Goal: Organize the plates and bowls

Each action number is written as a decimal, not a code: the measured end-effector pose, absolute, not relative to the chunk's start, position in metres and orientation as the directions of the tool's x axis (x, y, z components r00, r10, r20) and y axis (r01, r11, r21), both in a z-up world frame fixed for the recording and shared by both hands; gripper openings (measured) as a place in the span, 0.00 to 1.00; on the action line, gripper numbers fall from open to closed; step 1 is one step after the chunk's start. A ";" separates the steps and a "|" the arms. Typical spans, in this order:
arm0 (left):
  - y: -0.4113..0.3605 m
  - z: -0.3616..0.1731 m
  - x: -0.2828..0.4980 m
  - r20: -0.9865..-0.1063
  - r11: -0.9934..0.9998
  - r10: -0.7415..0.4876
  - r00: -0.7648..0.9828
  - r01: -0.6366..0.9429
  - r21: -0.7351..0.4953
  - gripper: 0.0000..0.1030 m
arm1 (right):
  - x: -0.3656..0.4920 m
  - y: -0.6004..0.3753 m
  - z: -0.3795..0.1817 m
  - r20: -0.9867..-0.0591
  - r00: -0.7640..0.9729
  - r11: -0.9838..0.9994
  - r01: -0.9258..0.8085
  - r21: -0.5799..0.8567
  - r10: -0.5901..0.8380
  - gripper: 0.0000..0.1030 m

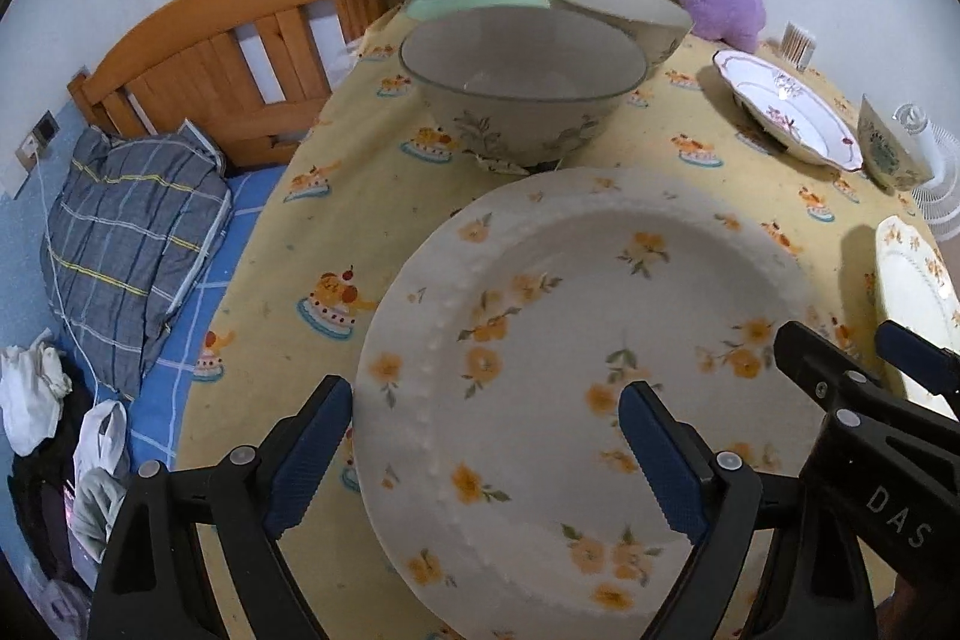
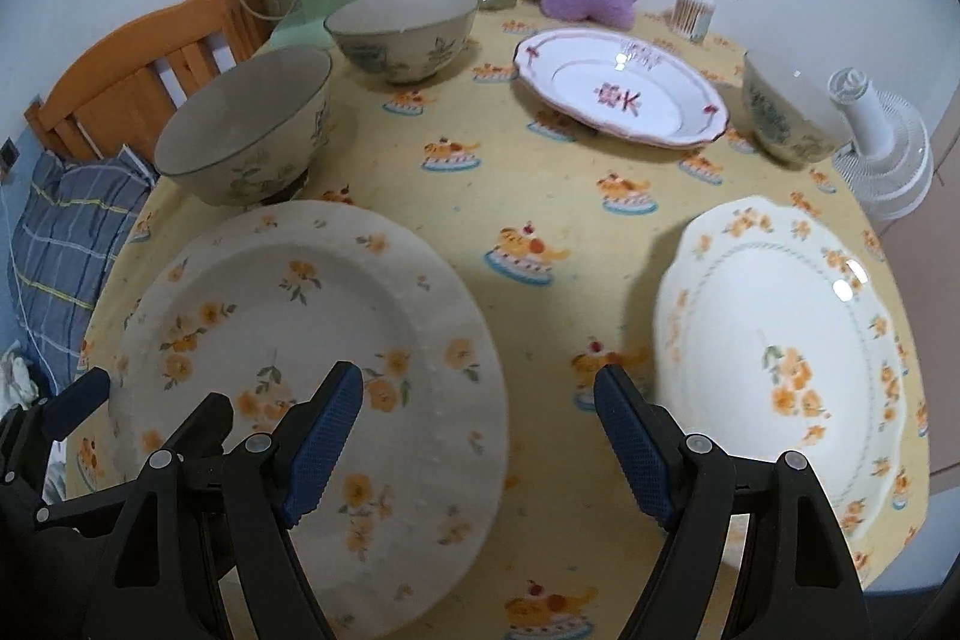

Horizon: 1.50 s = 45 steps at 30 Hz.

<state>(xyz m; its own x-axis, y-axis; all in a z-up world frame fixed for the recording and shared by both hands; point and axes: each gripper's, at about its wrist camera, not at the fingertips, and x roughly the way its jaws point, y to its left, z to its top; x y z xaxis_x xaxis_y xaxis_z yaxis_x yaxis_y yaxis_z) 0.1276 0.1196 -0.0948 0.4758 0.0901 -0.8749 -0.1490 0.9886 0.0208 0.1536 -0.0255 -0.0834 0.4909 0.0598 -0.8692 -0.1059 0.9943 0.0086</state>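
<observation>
The orange-flowered plate is lying flat at the near left edge of the table, directly under the left gripper, whose jaws are standing wide apart and holding nothing. One blue finger is hanging off the plate's left rim and the other over its well, so the left rim is sitting between the jaws, though I cannot tell if either pad is touching it. The right gripper is also gaping wide and empty, poised over bare tablecloth between that plate and the scalloped orange-flowered plate at the near right edge. The left gripper looks the nearer to the first plate. The large floral bowl is sitting just behind that plate, with a smaller bowl beyond.
</observation>
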 end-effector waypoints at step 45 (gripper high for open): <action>0.095 -0.105 0.133 -0.895 1.000 -0.025 0.445 0.000 -0.028 0.69 | 0.152 -0.046 -0.104 -0.917 0.399 1.000 0.007 -0.004 -0.006 0.62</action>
